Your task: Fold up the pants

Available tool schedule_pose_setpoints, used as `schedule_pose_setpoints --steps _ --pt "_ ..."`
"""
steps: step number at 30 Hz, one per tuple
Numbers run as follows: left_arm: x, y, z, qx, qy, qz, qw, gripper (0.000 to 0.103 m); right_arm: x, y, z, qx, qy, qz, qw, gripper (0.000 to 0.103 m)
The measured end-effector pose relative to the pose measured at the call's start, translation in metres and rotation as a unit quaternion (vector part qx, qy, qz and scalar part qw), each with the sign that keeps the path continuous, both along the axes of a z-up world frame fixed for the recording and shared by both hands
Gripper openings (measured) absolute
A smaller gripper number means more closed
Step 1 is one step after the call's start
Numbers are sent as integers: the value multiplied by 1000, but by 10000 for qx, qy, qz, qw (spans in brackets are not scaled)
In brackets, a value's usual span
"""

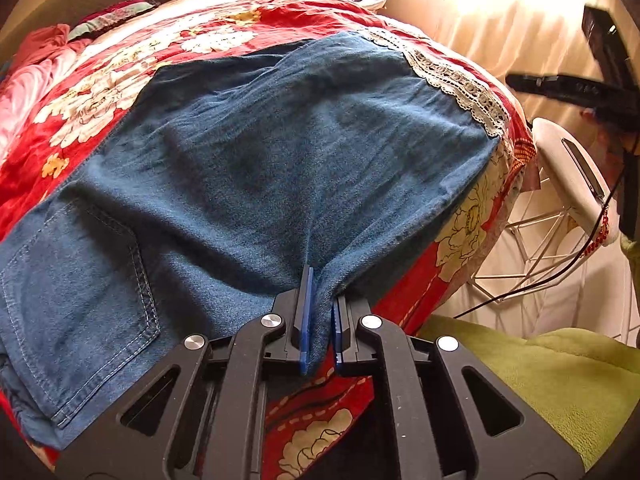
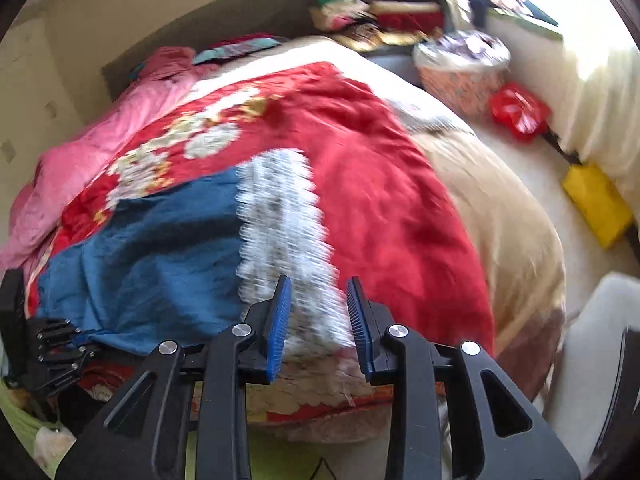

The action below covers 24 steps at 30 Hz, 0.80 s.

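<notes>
Garment: blue denim pants (image 1: 248, 160) with a white lace hem band (image 1: 452, 80) are lying spread across the red floral bedspread (image 1: 120, 72), back pocket (image 1: 80, 288) facing up at the near left.
Left gripper (image 1: 320, 312): blue-padded fingers are pinching a ridge of denim at the near edge of the pants.
Right gripper (image 2: 318, 320): fingers are standing apart, holding nothing, poised over the lace hem; the view is motion-blurred.
Surroundings: pink quilt (image 2: 100, 136) is lying at the bed's far left; yellow block (image 2: 596, 204) is sitting on the floor.
</notes>
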<state>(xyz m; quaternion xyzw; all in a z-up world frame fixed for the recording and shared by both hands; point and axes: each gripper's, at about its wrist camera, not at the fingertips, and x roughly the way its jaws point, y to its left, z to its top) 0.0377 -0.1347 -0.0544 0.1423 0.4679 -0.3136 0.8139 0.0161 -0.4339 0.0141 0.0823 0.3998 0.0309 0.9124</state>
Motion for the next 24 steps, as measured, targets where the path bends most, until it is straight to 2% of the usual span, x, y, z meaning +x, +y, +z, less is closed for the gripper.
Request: schedule_pose_setpoints --steps 4,7,9,10,11,13,17,19,21,24 --pt "-4 -2 0 40 -30 -60 10000 8 11 48 -8 -8 78 959 9954 31" --pt "-7 -2 -1 59 -8 -113 9999 15 21 78 -30 -119 422 1456 9884 31" --pt "-9 1 0 53 27 -97 9999 21 27 86 -51 -325 782 1509 9849 32" --pt "-10 4 2 28 34 -83 10000 28 30 86 -61 -444 926 1452 9841 32" --pt "-11 8 6 -15 16 -59 10000 38 29 86 -65 -425 904 1454 9843 32" --pt "-13 23 17 -164 -46 73 9998 46 27 85 -61 -368 837 1495 9845 33" --pt "-10 72 46 -519 -257 661 9961 52 20 84 -44 -96 543 1641 9849 34" --pt "-6 104 59 -554 -453 1223 9899 61 20 92 -38 -86 424 1770 9833 34" --pt "0 138 66 -549 -553 1851 9796 63 25 105 -34 -87 363 1962 9799 34" --pt "9 183 66 -473 -564 2738 9590 71 28 124 -33 -146 332 2217 9744 33"
